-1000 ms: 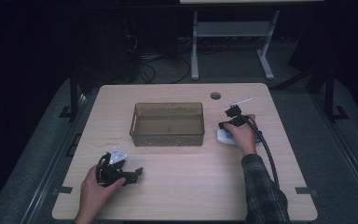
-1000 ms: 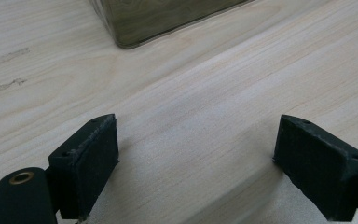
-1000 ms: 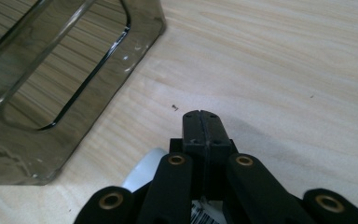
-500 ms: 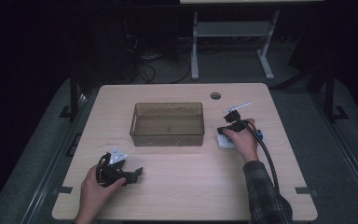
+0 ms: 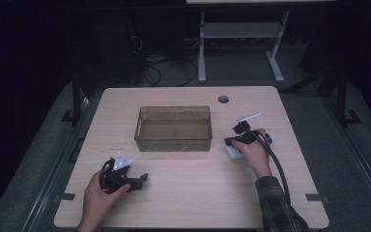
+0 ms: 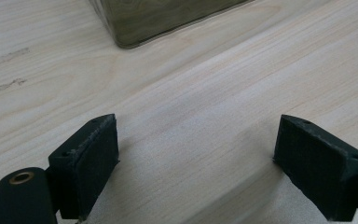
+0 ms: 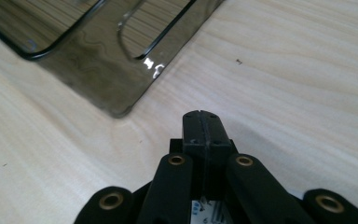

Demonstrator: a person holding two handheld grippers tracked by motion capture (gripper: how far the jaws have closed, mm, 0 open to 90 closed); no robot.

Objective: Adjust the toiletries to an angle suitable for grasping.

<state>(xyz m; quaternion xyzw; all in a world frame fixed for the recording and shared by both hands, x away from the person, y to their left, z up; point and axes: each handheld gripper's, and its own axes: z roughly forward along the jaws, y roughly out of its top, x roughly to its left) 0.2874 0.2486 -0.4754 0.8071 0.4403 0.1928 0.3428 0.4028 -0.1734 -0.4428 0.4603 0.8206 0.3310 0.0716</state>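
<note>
My right tool point(image 7: 202, 128) is closed on nothing at the bin's point(image 5: 174, 128) three o'clock, my left tool point(image 6: 198, 161) gaping empty over the counter point(image 5: 188, 193) at its seven o'clock.

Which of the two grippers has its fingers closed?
The right gripper, beside the right end of the smoky transparent bin: its fingers are pressed flat together. The left gripper, near the table's front left, has its fingers spread wide over bare wood.
</note>
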